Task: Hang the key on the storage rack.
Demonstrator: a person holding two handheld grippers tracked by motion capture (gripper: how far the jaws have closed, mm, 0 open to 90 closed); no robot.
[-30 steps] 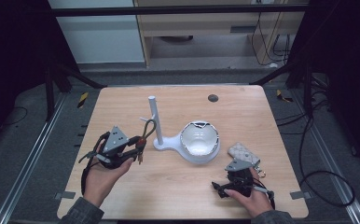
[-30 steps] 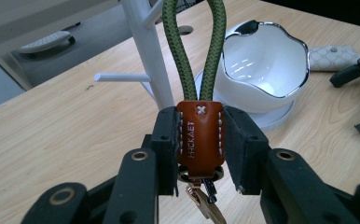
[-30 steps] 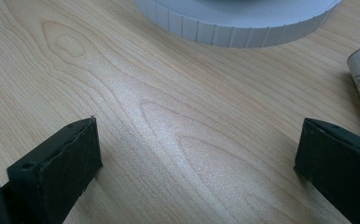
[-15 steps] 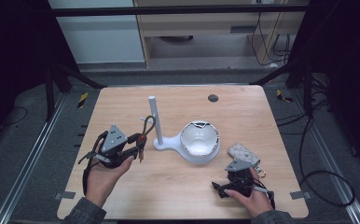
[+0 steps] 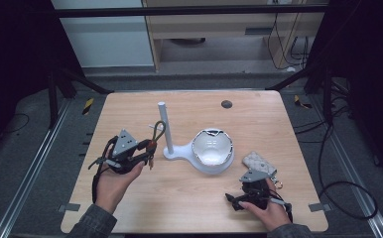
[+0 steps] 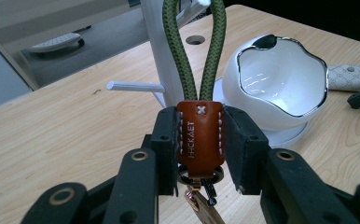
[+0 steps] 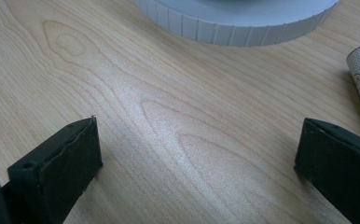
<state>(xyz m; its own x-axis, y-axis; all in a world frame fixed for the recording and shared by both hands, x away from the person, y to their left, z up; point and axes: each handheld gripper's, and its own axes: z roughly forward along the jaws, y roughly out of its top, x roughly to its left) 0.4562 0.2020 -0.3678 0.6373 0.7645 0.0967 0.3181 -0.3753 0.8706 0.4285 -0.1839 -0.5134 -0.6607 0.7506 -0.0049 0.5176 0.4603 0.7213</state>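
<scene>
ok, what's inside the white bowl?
The white bowl looks bare inside: glossy wall, chrome rim. Its near wall covers the bottom, so anything lying low there can't be seen.

a pale wooden table (image 5: 259, 124) bears a glossy white bowl with a silver wavy rim (image 5: 212, 148). just right of the bowl lies a small beige patterned pouch (image 5: 260, 162). beyond the bowl, near the table's far edge, sits a small dark round hole (image 5: 226, 104).

My left gripper (image 6: 200, 140) pinches the brown leather tab (image 6: 200, 136) of a key strap between both pads. Its green cord loop (image 6: 194, 51) rises straight up in front of the white post (image 6: 162, 51), near the peg (image 6: 134, 86). The white bowl (image 6: 280, 79) sits beyond on the table (image 6: 57, 135).
</scene>
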